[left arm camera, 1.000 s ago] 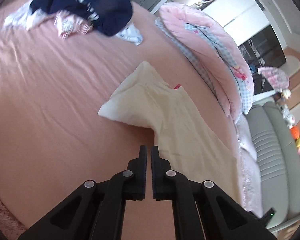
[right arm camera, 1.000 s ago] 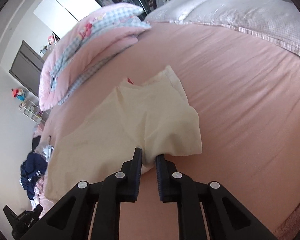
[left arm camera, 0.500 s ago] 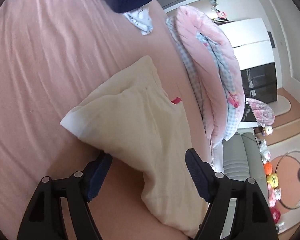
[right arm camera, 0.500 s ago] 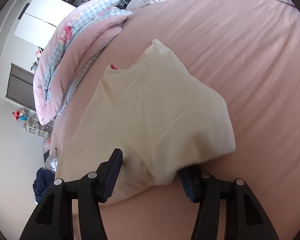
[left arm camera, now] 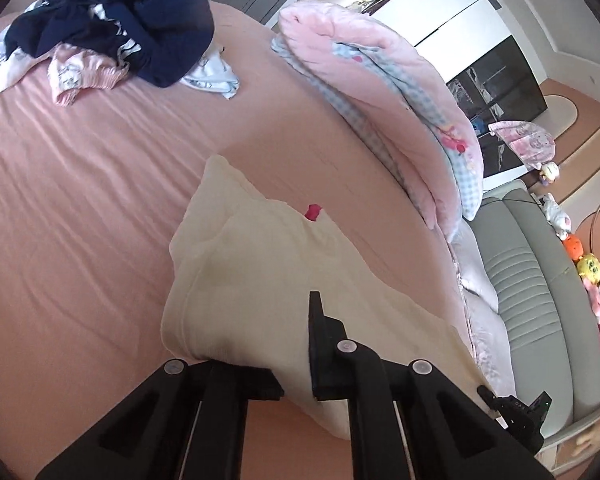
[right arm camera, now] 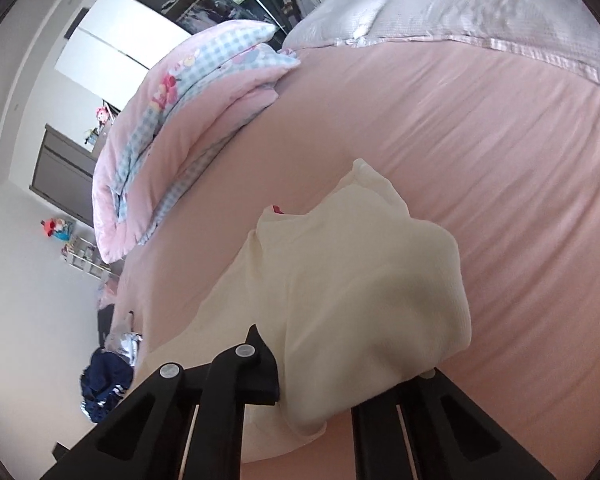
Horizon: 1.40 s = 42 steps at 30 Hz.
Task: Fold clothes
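Observation:
A cream garment point(left arm camera: 268, 264) with a small red tag point(left arm camera: 313, 212) at its far edge lies on the pink bed sheet point(left arm camera: 80, 200). My left gripper point(left arm camera: 296, 360) is shut on the garment's near left edge; cloth drapes over one finger. In the right wrist view the same garment point(right arm camera: 360, 272) bulges upward, its near right edge pinched in my right gripper point(right arm camera: 320, 380). That gripper's jaws are closing, with the fabric between them and covering the right finger. Both held corners are raised off the sheet.
A heap of navy and pale clothes point(left arm camera: 120, 20) lies at the far left of the bed. A folded pink and blue-checked quilt point(left arm camera: 380, 92) runs along the far side. A grey sofa point(left arm camera: 532, 300) with toys stands beyond the bed; pale pillows point(right arm camera: 460, 8) lie at its head.
Both grippers opened wide over the garment's near edge, then closed on it. The gripped corners now sit higher and the cloth bunches toward the cameras.

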{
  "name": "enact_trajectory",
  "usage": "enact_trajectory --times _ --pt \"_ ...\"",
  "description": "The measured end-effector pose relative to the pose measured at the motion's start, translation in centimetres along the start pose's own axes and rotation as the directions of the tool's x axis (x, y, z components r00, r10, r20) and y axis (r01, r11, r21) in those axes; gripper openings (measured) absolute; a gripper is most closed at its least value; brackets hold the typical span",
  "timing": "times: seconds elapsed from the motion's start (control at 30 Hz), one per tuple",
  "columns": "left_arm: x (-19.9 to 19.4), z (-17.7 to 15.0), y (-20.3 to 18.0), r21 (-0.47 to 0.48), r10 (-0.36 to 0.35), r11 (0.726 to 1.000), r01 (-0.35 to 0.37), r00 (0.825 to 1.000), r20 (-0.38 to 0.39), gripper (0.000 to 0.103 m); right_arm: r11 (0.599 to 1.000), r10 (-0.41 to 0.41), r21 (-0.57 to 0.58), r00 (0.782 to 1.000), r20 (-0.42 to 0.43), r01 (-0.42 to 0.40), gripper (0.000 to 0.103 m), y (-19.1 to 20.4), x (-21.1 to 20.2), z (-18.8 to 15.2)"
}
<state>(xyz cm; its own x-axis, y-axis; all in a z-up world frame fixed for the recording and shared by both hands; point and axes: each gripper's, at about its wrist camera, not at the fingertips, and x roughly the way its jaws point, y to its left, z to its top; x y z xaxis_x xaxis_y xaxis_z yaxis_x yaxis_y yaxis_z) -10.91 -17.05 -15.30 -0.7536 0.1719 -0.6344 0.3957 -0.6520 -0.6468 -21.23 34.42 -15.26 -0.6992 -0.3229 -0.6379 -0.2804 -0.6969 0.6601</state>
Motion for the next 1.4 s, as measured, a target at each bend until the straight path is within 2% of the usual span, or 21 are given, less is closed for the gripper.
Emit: enact_trajectory --times 0.2,0.3,0.37,0.43,0.47,0.5,0.53,0.57,0.63,0.7,0.8,0.83,0.9,0.93,1.03,1.13,1.2,1.23,1.3,1.37,1.4 --pt "-3.3 -4.0 3.1 -0.034 0.025 0.999 -0.027 0.998 -0.064 0.006 0.999 -0.043 0.023 0.998 -0.056 0.044 0.008 -3.4 -3.8 -5.5" --pt "-4.2 -5.1 3.6 -0.027 0.040 0.999 -0.042 0.997 -0.069 0.006 0.997 -0.013 0.077 0.998 -0.054 0.017 0.008 -4.9 -5.0 -6.7" --pt "-3.9 -5.3 4.4 -0.030 0.082 0.996 -0.085 0.992 -0.098 0.010 0.998 -0.032 0.047 0.997 -0.074 0.035 0.008 -4.8 -4.7 -6.8" --pt "-3.0 -5.5 6.1 -0.063 0.118 0.989 -0.133 0.973 -0.199 0.013 0.989 -0.142 -0.057 0.982 -0.126 0.135 0.012 -4.3 -3.6 -6.9" --pt "-3.7 -5.4 6.7 -0.111 0.100 0.986 -0.125 0.973 -0.209 0.013 0.981 -0.181 -0.096 0.973 -0.143 0.168 0.019 -4.1 -3.5 -6.9" --pt "-4.4 -5.3 7.3 -0.158 0.082 0.980 -0.118 0.973 -0.217 0.014 0.971 -0.218 -0.132 0.963 -0.157 0.198 0.019 -4.0 -3.4 -6.9" --pt "-5.3 -5.2 7.8 -0.191 0.079 0.974 -0.122 0.972 -0.219 0.016 0.970 -0.224 -0.126 0.964 -0.146 0.206 0.022 -4.1 -4.2 -6.7" --pt "-6.6 -5.0 7.6 -0.172 0.125 0.972 -0.161 0.972 -0.201 0.018 0.970 -0.227 -0.116 0.965 -0.132 0.212 0.030 -4.2 -5.1 -6.3" --pt "-9.1 -4.7 6.5 -0.091 0.252 0.960 -0.266 0.957 -0.144 0.018 0.970 -0.233 -0.094 0.967 -0.105 0.223 0.045 -4.4 -7.0 -5.7" --pt "-10.8 -4.4 4.4 0.032 0.356 0.934 -0.355 0.932 -0.061 0.018 0.967 -0.252 0.006 0.962 -0.103 0.254 0.045 -5.5 -8.8 -5.2" --pt "-10.1 -5.3 -0.6 0.279 0.364 0.894 -0.351 0.931 0.005 0.018 0.923 -0.357 0.148 0.934 -0.013 0.355 0.046 -6.9 -12.3 -5.1" --pt "-9.0 -5.9 -2.2 0.350 0.331 0.884 -0.309 0.944 -0.003 0.018 0.931 -0.355 0.114 0.934 0.052 0.347 0.046 -6.1 -13.2 -5.0" --pt "-6.7 -7.3 -5.5 0.482 0.271 0.847 -0.226 0.962 -0.025 0.018 0.917 -0.367 -0.120 0.922 0.124 0.381 0.047 -2.1 -12.6 -5.7" --pt "-5.3 -8.3 -7.0 0.533 0.259 0.821 -0.204 0.966 -0.029 0.019 0.886 -0.368 -0.238 0.916 0.160 0.397 0.046 0.0 -12.3 -6.0" --pt "-1.2 -10.9 -11.2 0.627 0.253 0.761 -0.167 0.966 -0.049 0.020 0.758 -0.336 -0.562 0.936 0.099 0.332 0.046 5.8 -7.3 -9.9" --pt "2.6 -13.4 -13.4 0.666 0.213 0.741 -0.081 0.970 -0.119 0.022 0.650 -0.324 -0.709 0.943 0.068 0.274 0.046 9.6 -2.5 -14.3" --pt "4.4 -14.7 -13.4 0.699 0.226 0.712 -0.065 0.964 -0.141 0.028 0.566 -0.337 -0.783 0.939 0.066 0.258 0.046 10.2 -0.2 -17.3" --pt "4.6 -15.0 -12.8 0.706 0.228 0.706 -0.058 0.962 -0.149 0.030 0.542 -0.338 -0.805 0.940 0.053 0.241 0.046 10.3 0.9 -18.3" --pt "4.9 -15.3 -11.6 0.716 0.232 0.696 -0.046 0.959 -0.164 0.030 0.519 -0.377 -0.826 0.926 0.010 0.220 0.047 9.3 2.2 -19.2" --pt "3.7 -14.6 -10.2 0.701 0.237 0.712 -0.053 0.957 -0.168 0.030 0.544 -0.366 -0.812 0.931 -0.004 0.210 0.052 7.8 2.3 -19.0" --pt "3.1 -14.2 -9.4 0.693 0.245 0.718 -0.062 0.955 -0.168 0.030 0.575 -0.362 -0.791 0.932 -0.017 0.210 0.052 6.9 1.7 -18.6"
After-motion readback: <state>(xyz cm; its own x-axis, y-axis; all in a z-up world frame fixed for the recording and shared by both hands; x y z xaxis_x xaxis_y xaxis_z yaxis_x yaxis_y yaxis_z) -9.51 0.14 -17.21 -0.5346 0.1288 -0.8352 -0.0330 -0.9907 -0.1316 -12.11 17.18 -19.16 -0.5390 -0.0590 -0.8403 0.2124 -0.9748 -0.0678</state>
